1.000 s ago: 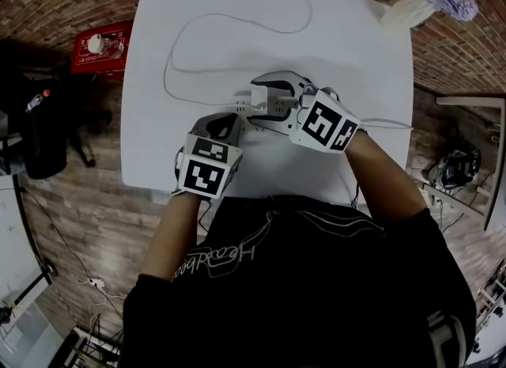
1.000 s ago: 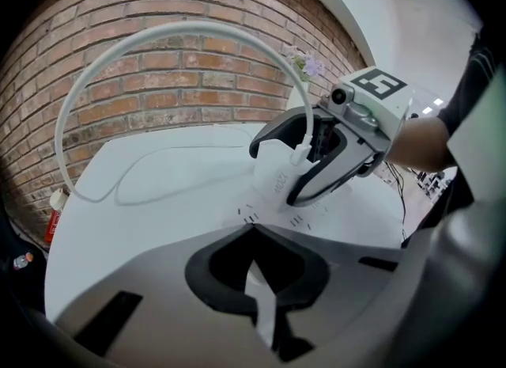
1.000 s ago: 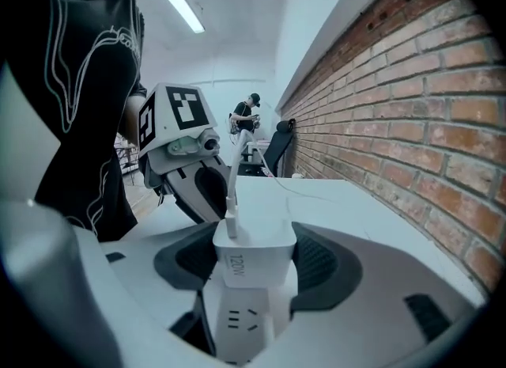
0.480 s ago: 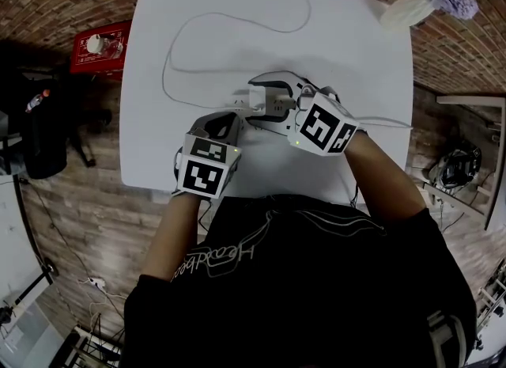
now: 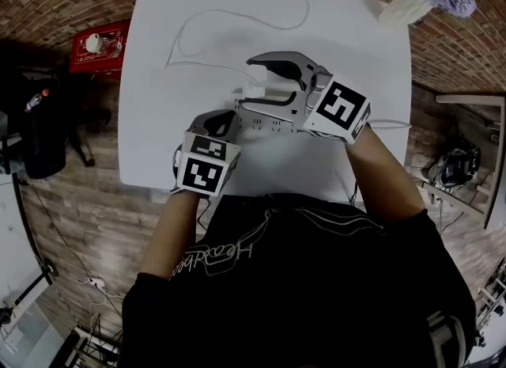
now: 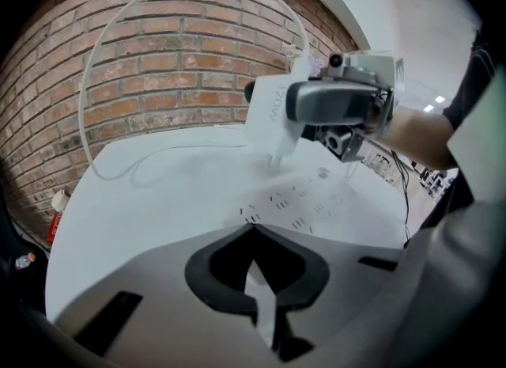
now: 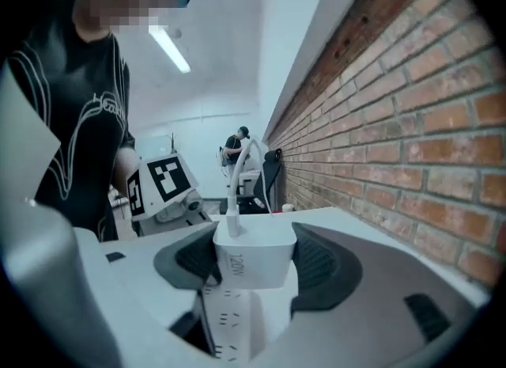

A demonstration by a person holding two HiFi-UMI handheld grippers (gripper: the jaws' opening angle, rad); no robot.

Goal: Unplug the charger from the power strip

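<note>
Jaws of the right gripper (image 7: 256,267) are squeezed on the two sides of the white charger (image 7: 253,249). The left gripper view shows the charger's pins bare, up in the air and not touching the power strip (image 6: 304,204). So the charger is out of its holes. The power strip lies flat on the white bench (image 5: 170,145), right under the right jaws. A thin white cable (image 7: 232,192) comes out of the far side of the charger, away from the jaws. Jaws of the left gripper (image 6: 254,230) are shut close together, with only a thin bit of white showing between them. Their tips sit at the near end of the power strip. The charger hangs just ahead of them and higher up. A brick wall (image 7: 395,121) stands off to one side of the right jaws.
</note>
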